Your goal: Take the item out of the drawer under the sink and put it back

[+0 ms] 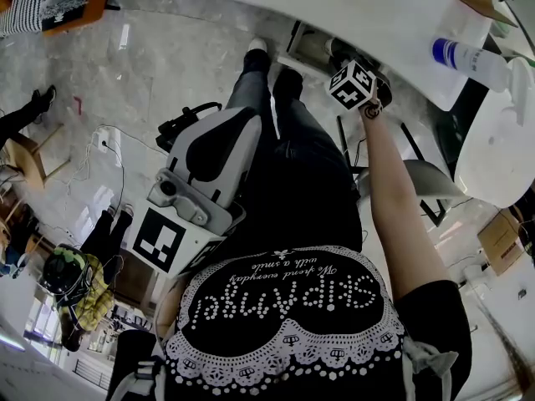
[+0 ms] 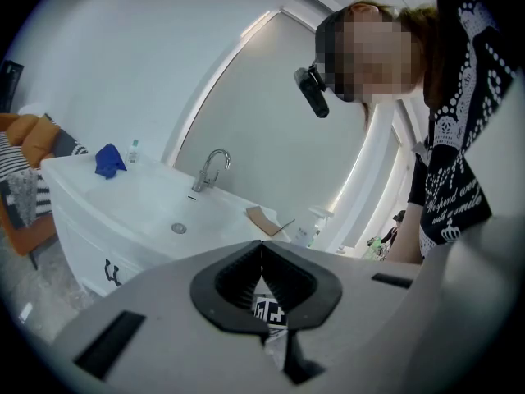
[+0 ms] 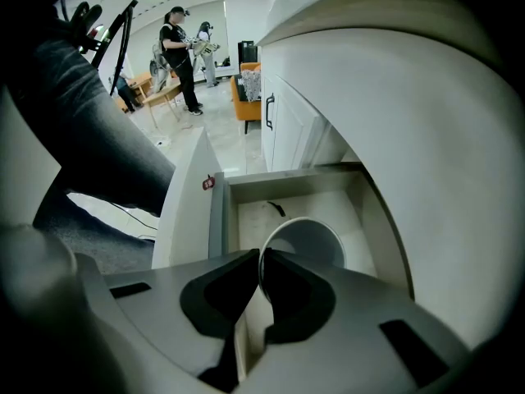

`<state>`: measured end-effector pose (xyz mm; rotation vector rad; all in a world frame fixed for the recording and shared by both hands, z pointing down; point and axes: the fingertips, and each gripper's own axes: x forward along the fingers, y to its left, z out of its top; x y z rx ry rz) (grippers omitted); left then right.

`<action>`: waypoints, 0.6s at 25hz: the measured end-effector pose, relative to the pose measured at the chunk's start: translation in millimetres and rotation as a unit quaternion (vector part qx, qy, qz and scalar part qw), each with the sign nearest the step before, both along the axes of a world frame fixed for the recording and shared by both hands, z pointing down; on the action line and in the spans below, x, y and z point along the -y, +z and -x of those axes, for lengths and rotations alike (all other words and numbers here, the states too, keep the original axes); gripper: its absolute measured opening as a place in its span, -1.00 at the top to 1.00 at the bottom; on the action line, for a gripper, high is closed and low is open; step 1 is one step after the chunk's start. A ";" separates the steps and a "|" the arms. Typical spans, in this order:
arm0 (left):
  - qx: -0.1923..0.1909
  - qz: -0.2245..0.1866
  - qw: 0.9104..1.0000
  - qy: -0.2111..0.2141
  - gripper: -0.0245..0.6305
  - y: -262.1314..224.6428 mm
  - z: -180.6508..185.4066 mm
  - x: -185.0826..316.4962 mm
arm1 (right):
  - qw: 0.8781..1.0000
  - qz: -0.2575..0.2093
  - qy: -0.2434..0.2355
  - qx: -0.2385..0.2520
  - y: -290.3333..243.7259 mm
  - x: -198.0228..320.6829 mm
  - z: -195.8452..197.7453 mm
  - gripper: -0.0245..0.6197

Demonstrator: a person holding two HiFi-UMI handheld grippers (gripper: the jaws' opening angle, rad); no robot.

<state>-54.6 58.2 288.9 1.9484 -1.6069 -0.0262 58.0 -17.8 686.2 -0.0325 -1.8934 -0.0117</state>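
Note:
A white cup [image 3: 310,240] tilts with its mouth toward the camera inside the open drawer [image 3: 287,194] under the sink. My right gripper [image 3: 261,259] is shut on the cup's near rim, one pad inside and one outside. In the head view only that gripper's marker cube [image 1: 351,84] shows, just below the white counter edge [image 1: 334,15]; its jaws are hidden there. My left gripper [image 1: 251,117] is held back in front of the person's legs, away from the drawer. Its jaws [image 2: 262,246] are shut with nothing between them.
The sink basin [image 2: 148,203] has a faucet [image 2: 212,167], a blue cloth [image 2: 108,161] at its far corner and a piece of cardboard [image 2: 262,218]. A bottle [image 1: 468,57] lies on the counter. The drawer front [image 3: 184,203] juts out. Cables [image 1: 100,144] cross the floor, where other people [image 3: 179,56] stand.

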 end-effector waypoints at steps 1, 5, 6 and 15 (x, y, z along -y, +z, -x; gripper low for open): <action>0.000 0.000 1.000 0.000 0.91 -0.1 -0.3 0.1 | 1.000 -0.002 0.001 0.003 -0.9 0.5 0.4 0.84; -0.002 -0.001 1.000 -0.001 0.91 0.7 -0.2 -0.2 | 1.000 0.003 0.004 0.008 -1.8 0.0 1.4 0.84; -0.002 -0.001 1.000 -0.001 0.91 0.8 -0.2 -0.3 | 1.000 0.007 0.004 0.007 -1.8 -0.4 1.5 0.84; -0.003 -0.003 1.000 0.001 0.91 0.3 -1.1 -1.7 | 1.000 0.008 0.003 0.009 -6.7 -2.9 3.9 0.84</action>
